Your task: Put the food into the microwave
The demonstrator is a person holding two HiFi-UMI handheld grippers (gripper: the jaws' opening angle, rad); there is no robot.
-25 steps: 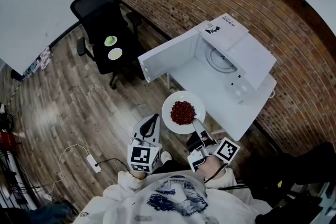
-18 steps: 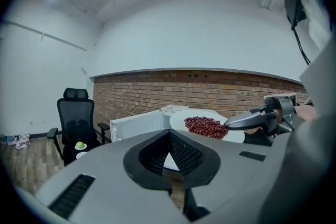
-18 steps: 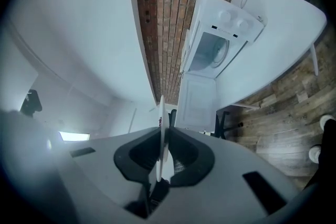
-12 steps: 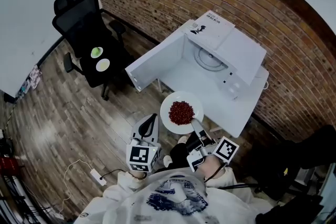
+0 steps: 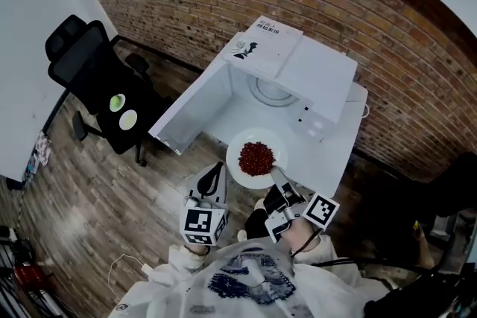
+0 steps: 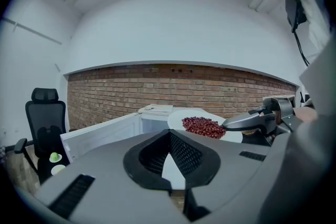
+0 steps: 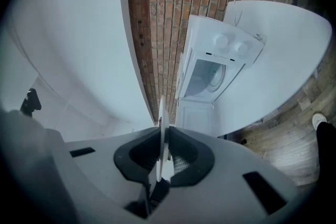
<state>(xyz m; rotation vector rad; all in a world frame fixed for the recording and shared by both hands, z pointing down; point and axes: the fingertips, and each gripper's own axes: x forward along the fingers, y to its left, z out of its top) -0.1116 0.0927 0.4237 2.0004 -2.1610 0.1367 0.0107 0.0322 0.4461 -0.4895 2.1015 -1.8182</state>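
Head view: mid-carry, right tongs (image 5: 277, 176) clamped on the rim of the plate (image 5: 238, 149) of red food (image 5: 256, 159), just short of the open microwave (image 5: 298, 78) on the white bench (image 5: 339, 153). Left gripper view: left tongs (image 6: 169, 136) closed, empty (plate off to the right). Right gripper view: rim pinched, cavity ahead; next, likely a level push onto the turntable (image 7: 215, 76).

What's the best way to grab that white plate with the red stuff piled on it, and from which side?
Take its bare near rim, coming in level from the person's side. The plate is thin and flat, with the red food heaped in its middle, so only the edge is free. The right gripper is shut on that edge.
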